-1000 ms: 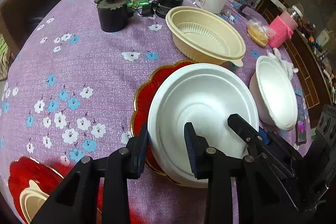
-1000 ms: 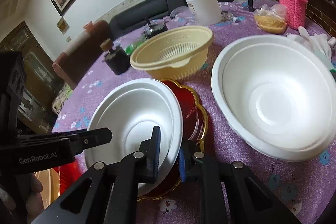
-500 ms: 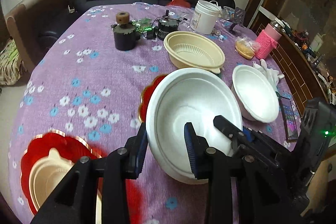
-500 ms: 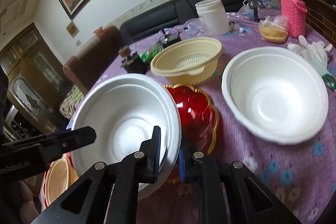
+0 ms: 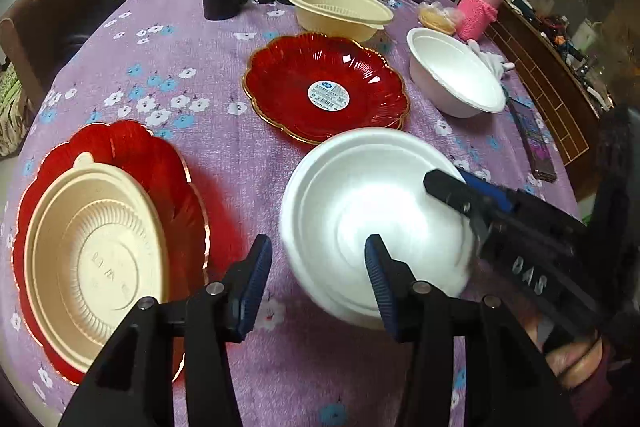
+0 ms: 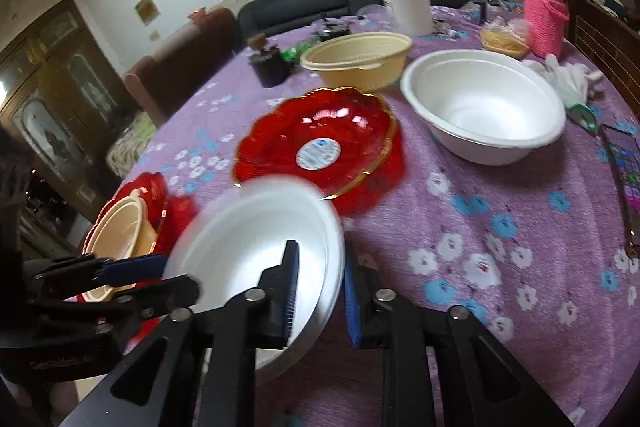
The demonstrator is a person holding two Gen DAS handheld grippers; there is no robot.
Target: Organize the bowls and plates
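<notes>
The surface [image 5: 248,379] was a round one under a purple floral cloth, sofa and cabinet behind it. The white foam bowl [image 6: 256,259] was carried above the near part of the cloth, its rim clamped between the fingers of the right gripper [image 6: 320,291]; motion blur on the bowl suggested it was in transit. The left gripper [image 5: 316,283] hung beside it, fingers apart, one seen against the bowl's inside, gripping nothing. Just beyond lay the empty red plate [image 5: 326,87], label showing. To the left, a cream bowl [image 5: 94,239] already sat nested on a second red plate [image 5: 188,187]: one set judged done. Farther back, a second white bowl [image 5: 454,73] and a cream basket bowl [image 5: 340,11] stood loose, apparently left to sort. Jars and a pink-sleeved bottle [image 5: 480,9] crowded the far edge.
</notes>
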